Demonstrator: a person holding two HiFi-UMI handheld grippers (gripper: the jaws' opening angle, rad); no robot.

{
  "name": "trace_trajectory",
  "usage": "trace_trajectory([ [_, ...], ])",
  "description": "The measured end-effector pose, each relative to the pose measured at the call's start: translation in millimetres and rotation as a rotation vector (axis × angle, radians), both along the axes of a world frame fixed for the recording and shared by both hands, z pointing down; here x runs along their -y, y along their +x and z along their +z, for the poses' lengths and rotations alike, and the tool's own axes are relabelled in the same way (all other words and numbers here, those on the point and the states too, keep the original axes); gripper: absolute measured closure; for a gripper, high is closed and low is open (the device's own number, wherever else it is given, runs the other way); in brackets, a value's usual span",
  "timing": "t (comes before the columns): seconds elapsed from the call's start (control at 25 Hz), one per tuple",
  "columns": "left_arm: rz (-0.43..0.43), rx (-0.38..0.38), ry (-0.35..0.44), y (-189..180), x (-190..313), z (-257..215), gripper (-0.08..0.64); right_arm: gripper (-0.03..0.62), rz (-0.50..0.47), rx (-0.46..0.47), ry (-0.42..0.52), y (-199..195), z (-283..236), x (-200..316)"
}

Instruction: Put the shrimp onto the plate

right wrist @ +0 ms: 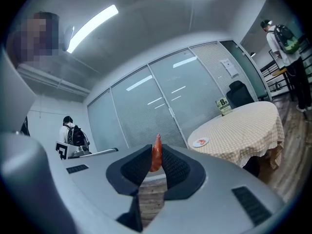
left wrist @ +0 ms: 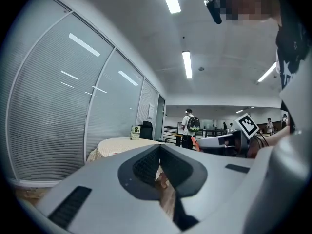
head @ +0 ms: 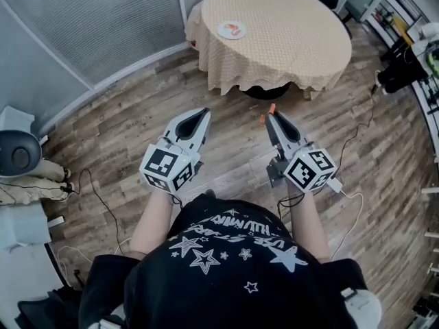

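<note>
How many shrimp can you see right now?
2. One shrimp sits in the right tongs; another shrimp lies on the plate on the table. The plate is distant, so more may be there.

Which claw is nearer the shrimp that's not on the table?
Right. The right claw is shut on the shrimp, which is pinched between its jaws. The left claw is off to the shrimp's left, shut on nothing.

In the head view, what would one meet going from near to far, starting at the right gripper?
right gripper → shrimp clamped between its jaws → table → plate
</note>
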State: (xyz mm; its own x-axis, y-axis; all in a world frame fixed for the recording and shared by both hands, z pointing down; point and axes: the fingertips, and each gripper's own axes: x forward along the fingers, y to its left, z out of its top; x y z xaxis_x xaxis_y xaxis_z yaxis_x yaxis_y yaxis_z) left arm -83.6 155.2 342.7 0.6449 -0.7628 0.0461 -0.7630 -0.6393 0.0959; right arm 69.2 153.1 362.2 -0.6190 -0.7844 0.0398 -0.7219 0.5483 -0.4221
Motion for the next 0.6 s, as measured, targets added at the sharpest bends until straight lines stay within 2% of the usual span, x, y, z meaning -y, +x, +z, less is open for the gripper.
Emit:
trace_trajectory([
  [0.32,0.007,-0.025,-0.028,-55.0,21.2,12.7,0.552,0.520,0.059,0.005,-0.028,-32.9,10.9,22.6],
  [0.6,0.035,-0.047,-0.040,-56.0,37.5,18.7,0.552,0.520,0.096,-0.016,-0.051,-28.5,11.9,28.9],
])
